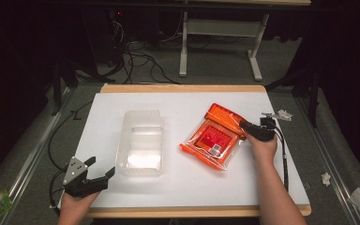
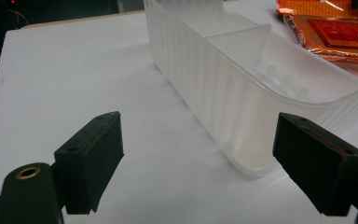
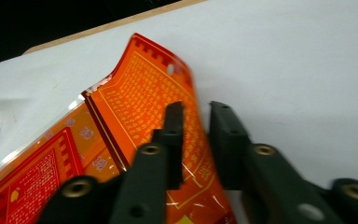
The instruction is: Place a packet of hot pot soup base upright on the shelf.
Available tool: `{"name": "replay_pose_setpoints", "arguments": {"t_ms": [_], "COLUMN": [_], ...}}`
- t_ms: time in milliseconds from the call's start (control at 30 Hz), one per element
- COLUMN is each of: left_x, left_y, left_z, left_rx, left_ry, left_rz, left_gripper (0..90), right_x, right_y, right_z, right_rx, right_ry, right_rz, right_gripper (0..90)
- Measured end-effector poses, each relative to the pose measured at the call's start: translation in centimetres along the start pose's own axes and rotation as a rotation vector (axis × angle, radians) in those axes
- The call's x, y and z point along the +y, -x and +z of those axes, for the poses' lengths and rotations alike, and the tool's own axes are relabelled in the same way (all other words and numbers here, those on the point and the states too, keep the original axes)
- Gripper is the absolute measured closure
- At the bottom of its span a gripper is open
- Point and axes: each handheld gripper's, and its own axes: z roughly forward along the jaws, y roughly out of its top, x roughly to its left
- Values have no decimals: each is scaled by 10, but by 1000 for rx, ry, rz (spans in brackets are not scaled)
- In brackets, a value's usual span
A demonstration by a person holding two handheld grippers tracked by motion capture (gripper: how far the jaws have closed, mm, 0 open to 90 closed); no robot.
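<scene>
Jaws of the right gripper (image 3: pixel 196 135) pinch one orange packet (image 1: pixel 211 137), its print too small to read. Beside it sits one clear plastic tray (image 1: pixel 140 117); the left gripper (image 1: pixel 98 172) gapes empty nearby.

Light fell from overhead onto the white desk (image 1: pixel 178 101), which glowed bright while the surrounding room stayed nearly black. A glare patch shone in the clear plastic tray (image 1: pixel 140 161). In the right gripper view the orange packet (image 3: pixel 140 93) and the near claw parts were soft with blur. Shadows were faint and short.
</scene>
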Motion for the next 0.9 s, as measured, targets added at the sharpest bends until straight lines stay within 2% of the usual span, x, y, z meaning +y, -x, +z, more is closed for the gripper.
{"name": "replay_pose_setpoints", "arguments": {"t_ms": [33, 67, 100, 167, 233, 267, 300, 333, 367, 433, 567, 633, 667, 733, 767, 867, 900], "left_x": [0, 0, 1, 2, 2, 4, 4, 4, 5, 5, 7, 8, 8, 9, 10, 11, 11], "left_y": [0, 0, 1, 2, 2, 3, 3, 4, 4, 4, 4, 4, 4, 4, 5, 7, 7], "left_z": [0, 0, 0, -1, -1, -2, -2, -3, -3, -4, -5, -6, -8, -8, -9, -10, -10], "left_rx": [0, 0, 0, 0, 1, 3, 3, 5, 2, 2, 3, 3, 0, -1, -3, -9, -9], "left_ry": [0, 0, 1, 4, 7, 15, 15, 24, 32, 36, 47, 52, 59, 62, 66, 74, 74], "left_rz": [3, 3, 5, 9, 11, 13, 13, 12, 9, 6, 4, -1, -1, 0, 5, 6, 6], "left_gripper": [168, 169, 169, 169, 169, 169, 169, 169, 169, 169, 169, 169, 169, 169, 169, 169, 169], "right_x": [0, 0, 0, 0, 0, 2, 2, 2, 4, 6, 8, 9, 10, 11, 12, 12, 12], "right_y": [0, 0, -1, -5, -7, -13, -13, -16, -23, -28, -38, -46, -55, -58, -68, -82, -82], "right_z": [-1, -1, -2, -4, -5, -8, -8, -10, -17, -23, -33, -44, -54, -58, -69, -82, -82], "right_rx": [-4, -4, -11, -28, -30, -32, -32, -35, -34, -29, -23, -16, -7, -2, 10, 27, 27], "right_ry": [3, 3, 11, 19, 23, 40, 40, 48, 71, 86, 121, 149, 175, 186, 209, 237, 237], "right_rz": [-7, -7, -37, -78, -91, -123, -123, -144, -168, -187, -210, -219, -238, -245, -260, -295, -295], "right_gripper": [851, 851, 893, 900, 900, 900, 900, 900, 900, 900, 900, 900, 900, 900, 900, 900, 900]}}
